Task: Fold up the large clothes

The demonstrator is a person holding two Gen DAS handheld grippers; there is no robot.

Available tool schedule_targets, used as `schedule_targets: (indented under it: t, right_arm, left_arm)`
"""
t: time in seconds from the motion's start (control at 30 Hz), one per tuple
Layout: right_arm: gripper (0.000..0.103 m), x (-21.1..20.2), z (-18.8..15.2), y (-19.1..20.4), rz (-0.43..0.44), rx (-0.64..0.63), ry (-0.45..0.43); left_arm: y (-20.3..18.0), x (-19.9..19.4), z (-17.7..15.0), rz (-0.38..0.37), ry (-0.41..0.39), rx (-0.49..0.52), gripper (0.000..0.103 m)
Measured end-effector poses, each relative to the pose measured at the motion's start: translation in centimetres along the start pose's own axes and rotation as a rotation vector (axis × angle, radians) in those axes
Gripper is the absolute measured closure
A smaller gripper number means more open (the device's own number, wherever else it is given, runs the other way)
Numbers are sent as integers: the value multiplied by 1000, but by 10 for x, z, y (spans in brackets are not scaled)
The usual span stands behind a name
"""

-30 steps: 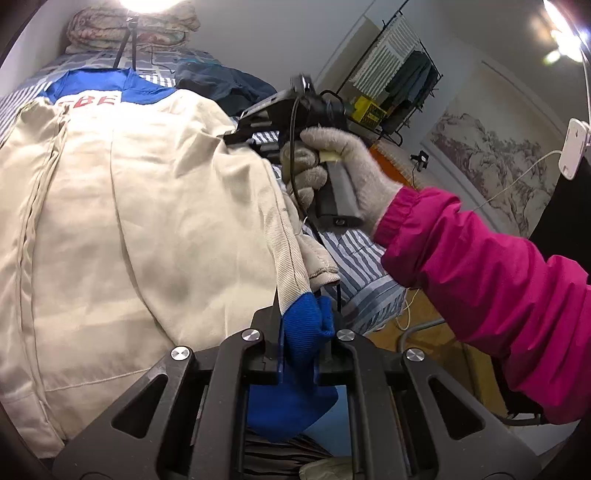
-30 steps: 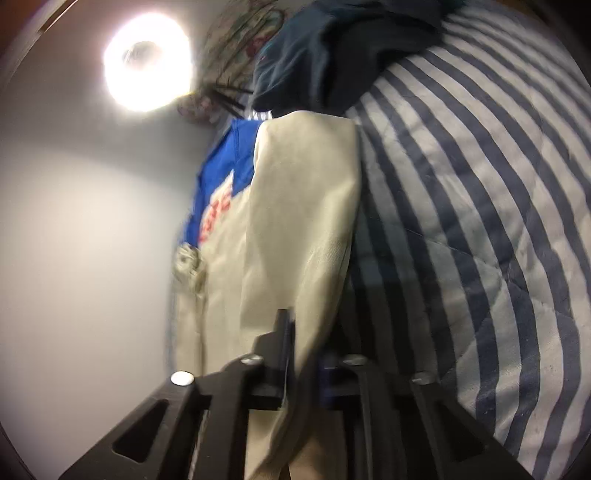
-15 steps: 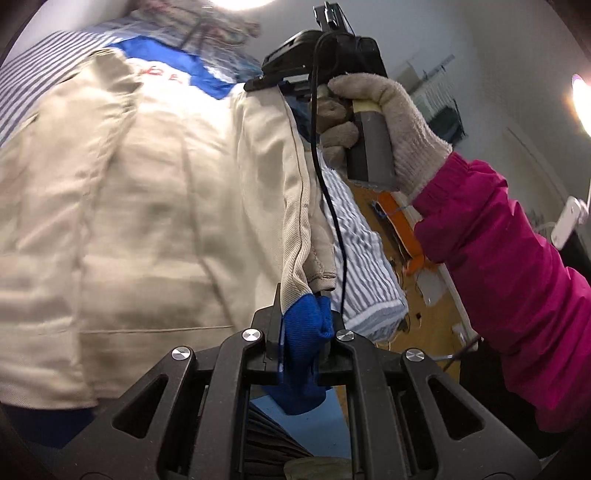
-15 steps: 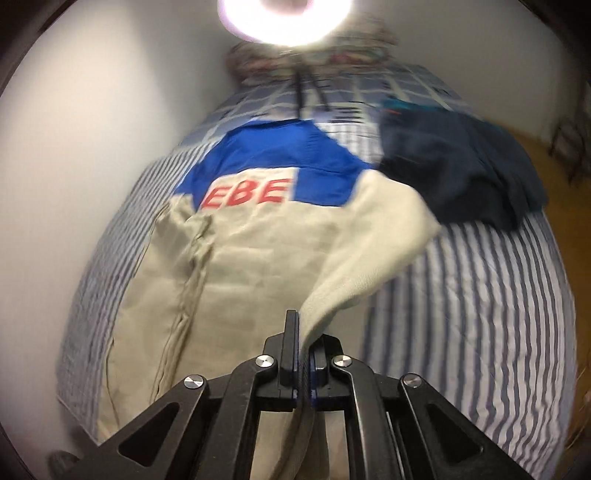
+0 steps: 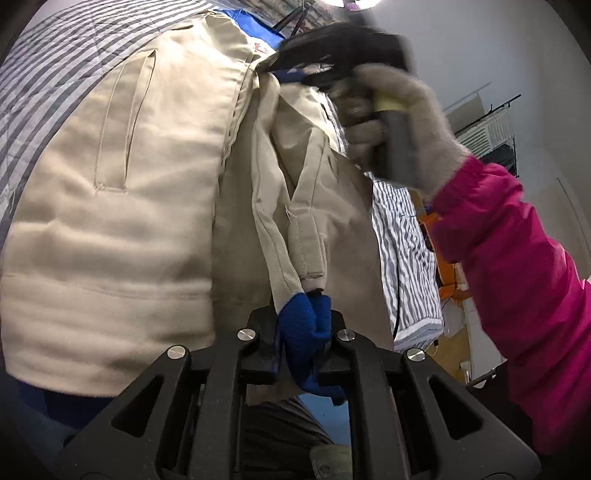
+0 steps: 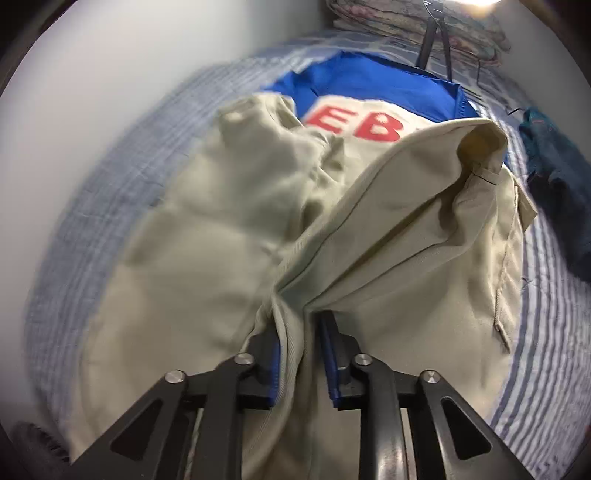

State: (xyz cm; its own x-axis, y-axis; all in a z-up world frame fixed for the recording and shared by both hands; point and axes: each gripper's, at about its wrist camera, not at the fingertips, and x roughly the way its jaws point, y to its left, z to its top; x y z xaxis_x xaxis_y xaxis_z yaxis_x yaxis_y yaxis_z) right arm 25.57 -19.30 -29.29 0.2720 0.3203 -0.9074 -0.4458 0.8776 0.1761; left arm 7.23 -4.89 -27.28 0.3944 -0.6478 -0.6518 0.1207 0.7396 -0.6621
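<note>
A large beige jacket (image 5: 122,206) with a blue yoke and red letters (image 6: 351,125) lies on a striped bed. My left gripper (image 5: 303,332) is shut on its blue cuff (image 5: 304,326), with the sleeve running up from it. My right gripper (image 6: 299,350) is shut on a bunched beige fold of the jacket (image 6: 388,229) and holds it over the jacket's body. In the left wrist view the right gripper (image 5: 332,51) shows at the top, held by a gloved hand (image 5: 399,122) in a pink sleeve.
The striped bedspread (image 6: 546,332) lies under the jacket. A dark blue garment (image 6: 557,177) lies at the right of the bed. Folded quilts (image 6: 417,18) and a tripod (image 6: 432,33) stand at the head. A white wall (image 6: 110,66) runs along the left. A clothes rack (image 5: 491,129) stands beyond the bed.
Both grippers have carried the jacket's right side and sleeve leftward over its body. The fold now covers part of the red letters. Both grips are unchanged.
</note>
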Motion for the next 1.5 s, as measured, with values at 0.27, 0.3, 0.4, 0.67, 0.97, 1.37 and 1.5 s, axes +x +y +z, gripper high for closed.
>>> schedule_targets:
  t: [0.27,0.3,0.4,0.67,0.97,1.37,1.5]
  right_arm:
    - [72,-106,-10,-58,86,83,-190]
    - [70,-108,-8,-65,55,90,-193]
    - [68,-96,8,-77,9,124,-185]
    - [65,-49,45,-85,-55,134,-132]
    - [90,-16,67,-88,-113,98,-97]
    - [94,-16,93,-57,-137,-35,-109]
    - [70,-22,81,-69,-94,29,-115]
  left_arm:
    - [-13,-55,-6,46,-83,43,77]
    - [-16,-64,-5,55,-108,54,77]
    - [-29,-78,1,51,-146,87,74]
    - [-38,-8,33,35,-8,162,57]
    - [-19,36,35,65,84,172,103]
    - [-32,3,30,96,-15,211,60]
    - [-23,18,44,101,-5,215,52]
